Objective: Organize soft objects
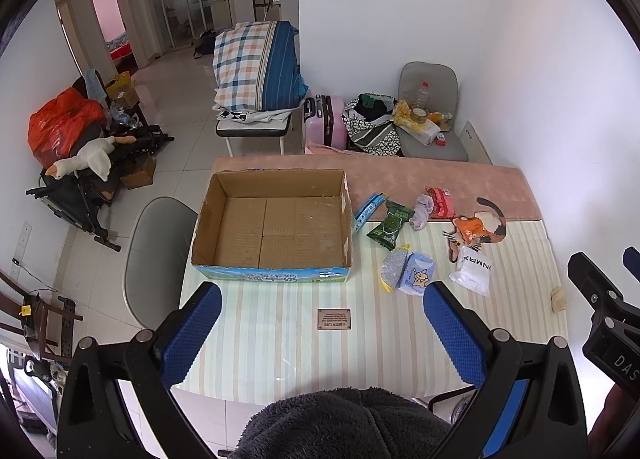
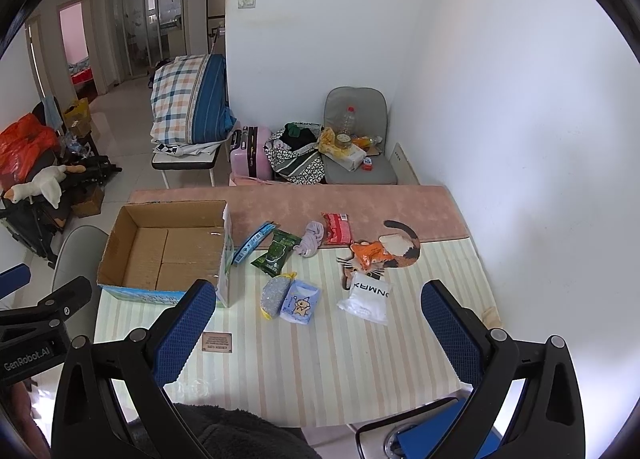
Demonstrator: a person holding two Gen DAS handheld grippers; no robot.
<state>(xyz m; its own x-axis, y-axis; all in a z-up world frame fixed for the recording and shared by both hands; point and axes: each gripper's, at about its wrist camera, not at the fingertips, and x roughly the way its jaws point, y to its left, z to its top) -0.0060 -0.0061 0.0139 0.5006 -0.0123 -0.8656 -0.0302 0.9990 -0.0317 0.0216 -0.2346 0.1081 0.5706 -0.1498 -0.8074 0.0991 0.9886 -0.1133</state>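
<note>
An open, empty cardboard box [image 1: 276, 225] [image 2: 168, 247] sits on the table's left half. To its right lie several soft packs: a blue strip pack [image 1: 368, 208], a green pack [image 1: 390, 224] [image 2: 276, 252], a lilac sock [image 1: 422, 211] [image 2: 310, 242], a red pack [image 1: 440, 201] [image 2: 337, 228], an orange pack [image 1: 470, 226] [image 2: 370, 252], a white bag [image 1: 474, 271] [image 2: 367, 296], a light-blue tissue pack [image 1: 416, 274] [image 2: 300, 302] and a silver sponge [image 1: 393, 269] [image 2: 275, 293]. My left gripper [image 1: 322, 333] and right gripper [image 2: 318, 335] hover open and empty above the table's near edge.
The table [image 1: 360, 339] has a striped mat and a pink cloth at the far side, with a small brown label [image 1: 334, 318]. A cat-shaped mat [image 1: 486, 227] lies under the orange pack. A grey chair [image 1: 156, 255] stands left of the table. A wall is close on the right.
</note>
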